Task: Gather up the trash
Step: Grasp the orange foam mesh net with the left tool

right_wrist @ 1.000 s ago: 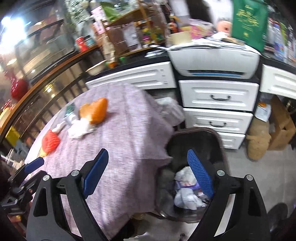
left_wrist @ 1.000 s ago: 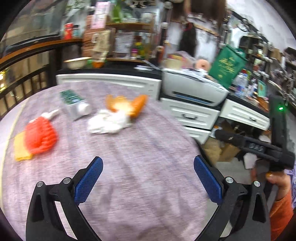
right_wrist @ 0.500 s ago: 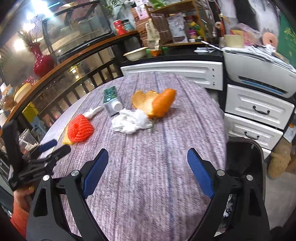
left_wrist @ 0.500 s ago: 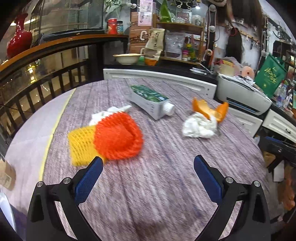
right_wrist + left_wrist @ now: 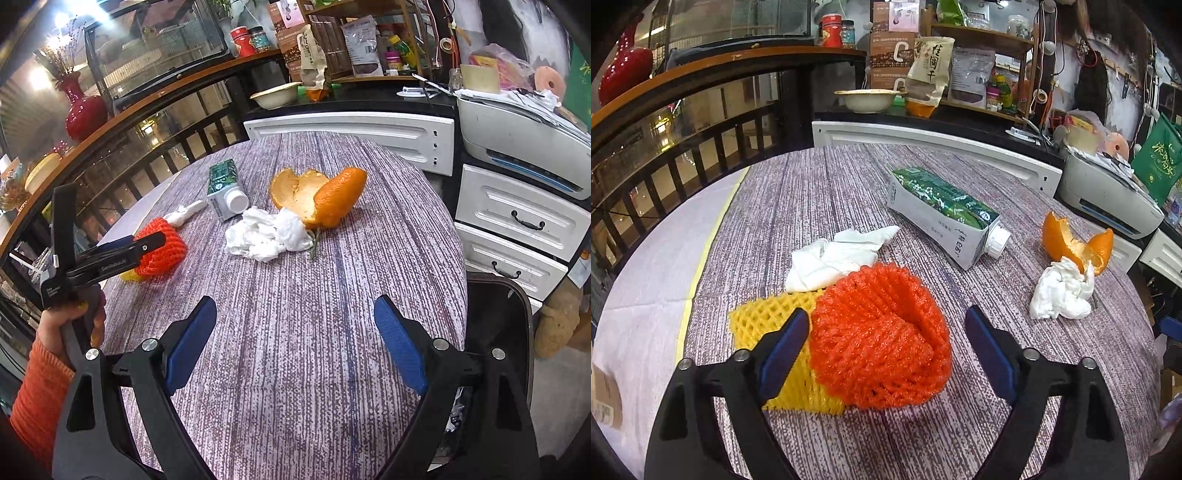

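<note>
An orange foam fruit net [image 5: 879, 339] lies on the round table [image 5: 820, 184], partly over a yellow net [image 5: 768, 325]. My left gripper [image 5: 886, 314] straddles the orange net with its jaws closing; the left pad is at the net's edge and the right pad stands clear of it. Beyond lie a white tissue [image 5: 834, 258], a green and white carton [image 5: 942, 214], a crumpled tissue [image 5: 1060, 291] and orange peel [image 5: 1075, 243]. My right gripper [image 5: 294, 301] hangs open over bare tablecloth, short of the crumpled tissue [image 5: 266, 234] and the peel [image 5: 321, 195]. The left gripper [image 5: 147, 242] shows there at the orange net [image 5: 166, 251].
A dark trash bin [image 5: 495, 317] stands on the floor by the table's right edge, in front of white drawers [image 5: 517, 218]. A printer [image 5: 517, 136] sits above them. A dark railing [image 5: 683, 155] curves behind the table's left side. A hand in an orange sleeve [image 5: 40, 391] holds the left gripper.
The left gripper swung left across the table and came up to the orange net, its jaws narrowing around it. The right view turned from the bin to the tabletop, then held.
</note>
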`<control>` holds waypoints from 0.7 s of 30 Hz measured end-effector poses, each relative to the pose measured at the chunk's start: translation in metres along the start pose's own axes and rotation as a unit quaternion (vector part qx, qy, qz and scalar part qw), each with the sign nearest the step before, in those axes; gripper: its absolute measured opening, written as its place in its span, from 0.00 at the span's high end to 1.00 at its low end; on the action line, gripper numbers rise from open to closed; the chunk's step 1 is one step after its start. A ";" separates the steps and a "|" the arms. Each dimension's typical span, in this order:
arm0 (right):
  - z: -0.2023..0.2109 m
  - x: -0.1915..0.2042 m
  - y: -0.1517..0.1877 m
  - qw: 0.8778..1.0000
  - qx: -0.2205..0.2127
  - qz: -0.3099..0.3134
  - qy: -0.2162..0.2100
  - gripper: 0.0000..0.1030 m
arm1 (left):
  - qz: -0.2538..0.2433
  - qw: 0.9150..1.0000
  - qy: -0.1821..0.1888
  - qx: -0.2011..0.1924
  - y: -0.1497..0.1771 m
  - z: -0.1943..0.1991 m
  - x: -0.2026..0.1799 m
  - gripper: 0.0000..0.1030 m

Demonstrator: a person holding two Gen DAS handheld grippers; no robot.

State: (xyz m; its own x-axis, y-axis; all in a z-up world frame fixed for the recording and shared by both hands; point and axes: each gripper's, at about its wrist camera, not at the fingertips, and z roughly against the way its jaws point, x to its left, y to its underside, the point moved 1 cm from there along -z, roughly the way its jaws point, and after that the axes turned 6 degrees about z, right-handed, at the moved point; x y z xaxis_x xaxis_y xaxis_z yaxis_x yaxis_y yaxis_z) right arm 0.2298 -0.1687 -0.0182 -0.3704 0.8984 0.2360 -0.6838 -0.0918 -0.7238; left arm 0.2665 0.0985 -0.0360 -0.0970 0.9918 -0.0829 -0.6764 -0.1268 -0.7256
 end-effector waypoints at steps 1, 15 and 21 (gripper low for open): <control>0.000 -0.001 0.000 1.000 0.001 0.000 0.001 0.16 | -0.002 1.000 -0.002 0.003 0.001 -0.001 -0.002 0.30; -0.007 0.003 -0.003 1.000 0.003 0.010 0.000 0.16 | 0.020 0.999 0.038 -0.025 0.012 0.029 -0.009 0.81; -0.018 0.022 -0.014 0.999 0.005 0.046 -0.010 0.16 | 0.025 0.997 0.059 -0.041 0.018 0.051 -0.014 0.85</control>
State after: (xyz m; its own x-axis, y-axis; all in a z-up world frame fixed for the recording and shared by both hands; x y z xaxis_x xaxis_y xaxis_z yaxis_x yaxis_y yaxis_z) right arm 0.2427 -0.1394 -0.0142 -0.4438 0.8775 0.1819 -0.6526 -0.1774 -0.7367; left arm 0.2186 0.0813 -0.0127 -0.0397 0.9797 -0.1964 -0.6103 -0.1794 -0.7716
